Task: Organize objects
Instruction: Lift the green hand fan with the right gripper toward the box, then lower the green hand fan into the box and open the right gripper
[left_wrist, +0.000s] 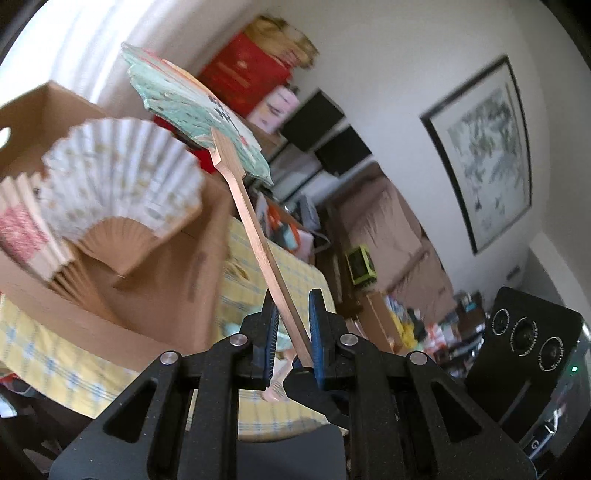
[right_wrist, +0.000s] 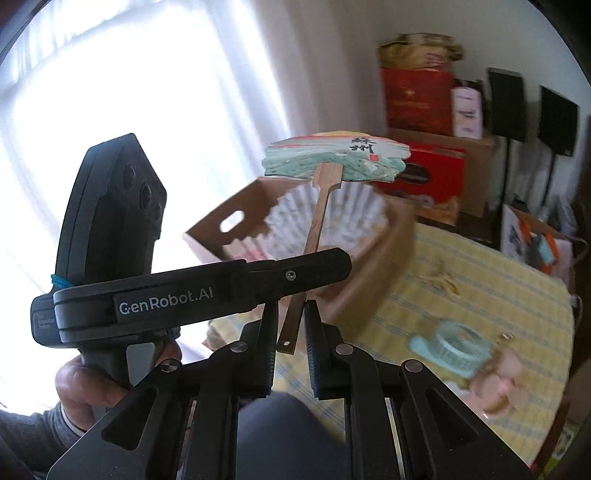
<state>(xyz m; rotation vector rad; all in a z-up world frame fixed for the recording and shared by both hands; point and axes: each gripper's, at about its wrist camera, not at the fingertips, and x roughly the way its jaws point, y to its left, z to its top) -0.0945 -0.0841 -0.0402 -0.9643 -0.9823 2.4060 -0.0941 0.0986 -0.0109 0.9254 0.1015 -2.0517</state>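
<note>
Two grippers, one fan! The left gripper (left_wrist: 291, 332) is clamped on the wooden handle of the paddle fan (left_wrist: 195, 107), whose long axis runs from the jaws up toward eleven o'clock. In the right wrist view the right gripper (right_wrist: 290, 343) has its jaws drawn nearly together, the handle's tip (right_wrist: 286, 341) between them; whether they pinch it I can't tell. At ten o'clock from the left gripper sits the cardboard box (left_wrist: 48, 295), folding fan (left_wrist: 122, 177) inside. Left hand looks nearer; a likely drop.
</note>
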